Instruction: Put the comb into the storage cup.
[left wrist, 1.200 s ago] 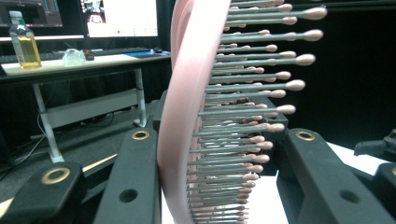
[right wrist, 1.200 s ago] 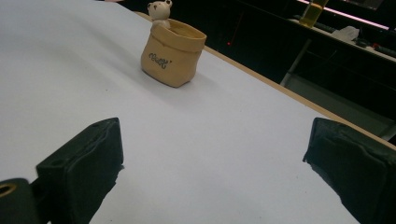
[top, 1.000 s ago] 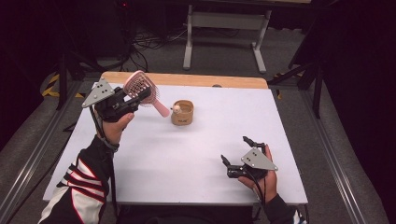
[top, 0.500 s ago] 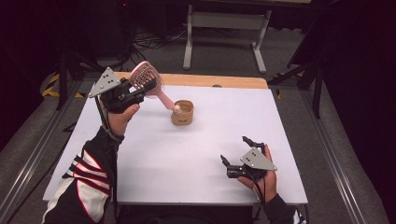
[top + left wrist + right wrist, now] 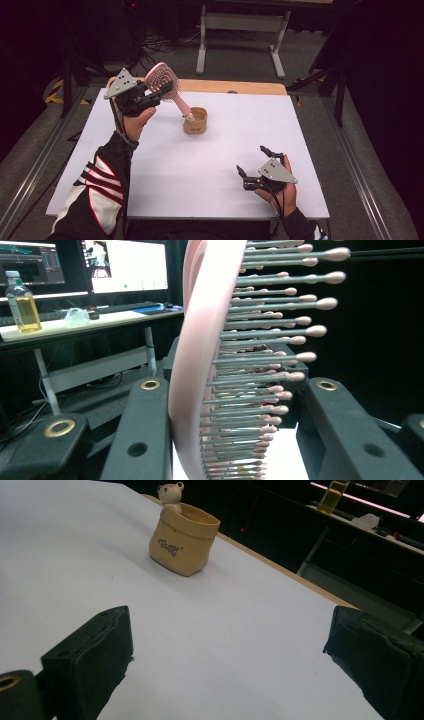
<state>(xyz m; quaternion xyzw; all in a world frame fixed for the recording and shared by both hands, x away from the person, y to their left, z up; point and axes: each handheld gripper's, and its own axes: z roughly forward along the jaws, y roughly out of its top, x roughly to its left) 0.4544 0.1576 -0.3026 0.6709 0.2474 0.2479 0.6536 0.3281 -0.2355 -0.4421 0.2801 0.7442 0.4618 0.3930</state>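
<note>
Left gripper (image 5: pixel 159 95) has swung the clamped pink hairbrush (image 5: pixel 165 82) handle-down into the tan pot (image 5: pixel 195 121); lower straight; right gripper (image 5: pixel 255 167) gapes idle

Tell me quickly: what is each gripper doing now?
Left gripper: closed on the pink hairbrush.
Right gripper: open, holding nothing.

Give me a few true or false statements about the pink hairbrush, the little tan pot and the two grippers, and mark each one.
1. The left gripper holds the pink bristled hairbrush by its head. True.
2. The brush lies flat on the white table. False: it is held up, tilted, its handle end at the small tan sack-shaped pot.
3. The right gripper holds the pot. False: its jaws are open and empty, far from the pot.
4. A small bear figure sits on the pot's rim. True.
</note>
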